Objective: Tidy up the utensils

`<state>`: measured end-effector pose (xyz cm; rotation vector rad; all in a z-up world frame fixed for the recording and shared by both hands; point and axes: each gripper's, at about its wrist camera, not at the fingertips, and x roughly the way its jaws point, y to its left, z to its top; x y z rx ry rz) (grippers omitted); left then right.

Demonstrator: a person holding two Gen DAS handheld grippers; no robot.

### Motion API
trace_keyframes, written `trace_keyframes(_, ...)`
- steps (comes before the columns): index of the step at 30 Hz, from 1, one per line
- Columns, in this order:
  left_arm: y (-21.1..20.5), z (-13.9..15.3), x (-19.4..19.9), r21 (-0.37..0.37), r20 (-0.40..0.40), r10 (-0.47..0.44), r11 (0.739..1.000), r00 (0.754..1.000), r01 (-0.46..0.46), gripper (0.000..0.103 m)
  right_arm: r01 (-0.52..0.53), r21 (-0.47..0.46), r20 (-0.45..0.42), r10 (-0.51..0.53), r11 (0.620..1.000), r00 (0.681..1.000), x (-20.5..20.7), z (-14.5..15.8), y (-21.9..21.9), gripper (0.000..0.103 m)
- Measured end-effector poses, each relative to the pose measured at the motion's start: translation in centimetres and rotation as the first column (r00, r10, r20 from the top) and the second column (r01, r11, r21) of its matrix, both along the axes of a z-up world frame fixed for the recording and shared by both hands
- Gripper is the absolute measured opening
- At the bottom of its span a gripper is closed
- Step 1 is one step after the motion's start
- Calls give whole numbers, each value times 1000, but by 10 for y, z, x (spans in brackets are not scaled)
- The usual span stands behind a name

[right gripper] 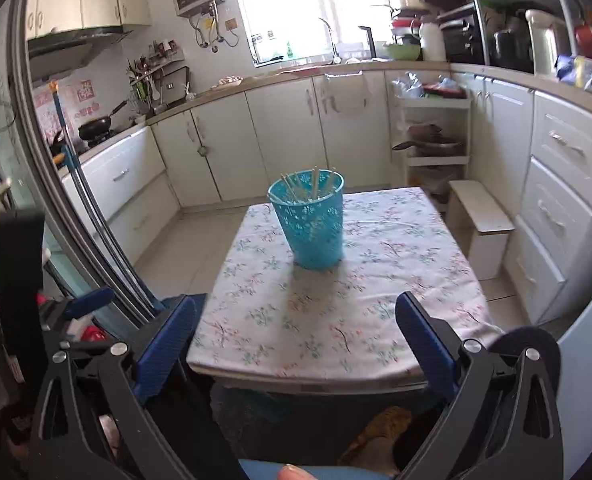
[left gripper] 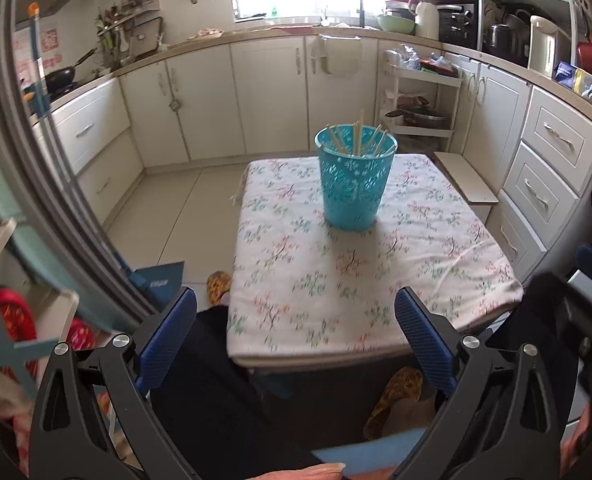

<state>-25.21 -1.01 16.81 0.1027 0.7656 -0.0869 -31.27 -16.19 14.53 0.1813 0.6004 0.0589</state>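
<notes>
A turquoise perforated plastic holder (left gripper: 354, 182) (right gripper: 310, 222) stands upright on the far half of a small table with a floral cloth (left gripper: 416, 264) (right gripper: 376, 280). Several wooden chopsticks (left gripper: 359, 136) (right gripper: 315, 186) stick up out of it. My left gripper (left gripper: 296, 300) hovers at the table's near edge, open, with nothing between its blue pads. In the right wrist view my right gripper (right gripper: 296, 308) is likewise open and empty, well short of the holder. No loose utensils lie on the cloth.
White kitchen cabinets (left gripper: 271, 92) line the back and right walls. A low white stool (right gripper: 484, 224) stands right of the table and a tiered cart (right gripper: 432, 128) behind it. A sliding door frame (left gripper: 55, 208) runs along the left. A person's slippered feet (left gripper: 396, 400) rest under the table.
</notes>
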Motion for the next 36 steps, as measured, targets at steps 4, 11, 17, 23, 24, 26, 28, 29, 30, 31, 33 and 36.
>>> trace_keyframes(4, 10, -2, -18, -9, -1, 37, 999, 999, -37, 95, -17, 38, 18, 16, 999, 1000, -21, -6, 1, 96)
trace_keyframes(11, 20, -2, -33, -34, 5, 66, 997, 998, -66, 95, -22, 35, 58, 20, 999, 998, -35, -4, 4, 96)
trace_keyframes(17, 16, 0, -44, -11, 28, 47, 999, 998, -47, 95, -25, 11, 67, 24, 1000, 997, -41, -2, 10, 96)
trace_keyframes(23, 18, 3, -51, -16, 39, 54, 998, 998, -53, 95, -24, 9, 87, 23, 1000, 996, -48, 1, 11, 96)
trace_keyframes(24, 19, 3, -52, -15, 42, 55, 998, 998, -54, 95, -24, 9, 89, 23, 1000, 996, -49, 1, 12, 96)
trace_keyframes(26, 19, 4, -55, -15, 45, 55, 998, 997, -54, 95, -25, 7, 95, 24, 1000, 995, -51, 2, 13, 96)
trace_keyframes(28, 20, 5, -58, -13, 50, 54, 998, 997, -54, 95, -27, 5, 98, 26, 1000, 995, -53, 3, 15, 96)
trace_keyframes(29, 20, 6, -59, -13, 52, 54, 998, 997, -54, 95, -27, 4, 99, 26, 1000, 995, -53, 3, 15, 96)
trace_keyframes(30, 19, 6, -59, -12, 54, 54, 998, 997, -54, 95, -27, 4, 101, 27, 1000, 995, -55, 3, 14, 96)
trace_keyframes(31, 19, 7, -60, -12, 55, 54, 998, 997, -54, 95, -28, 3, 103, 27, 1000, 994, -55, 4, 14, 96)
trace_keyframes(33, 18, 8, -62, -13, 57, 54, 999, 997, -53, 95, -27, 3, 107, 27, 1000, 994, -56, 4, 14, 96)
trace_keyframes(36, 19, 9, -63, -12, 59, 52, 999, 997, -51, 95, -27, 3, 110, 26, 1000, 994, -58, 5, 14, 96)
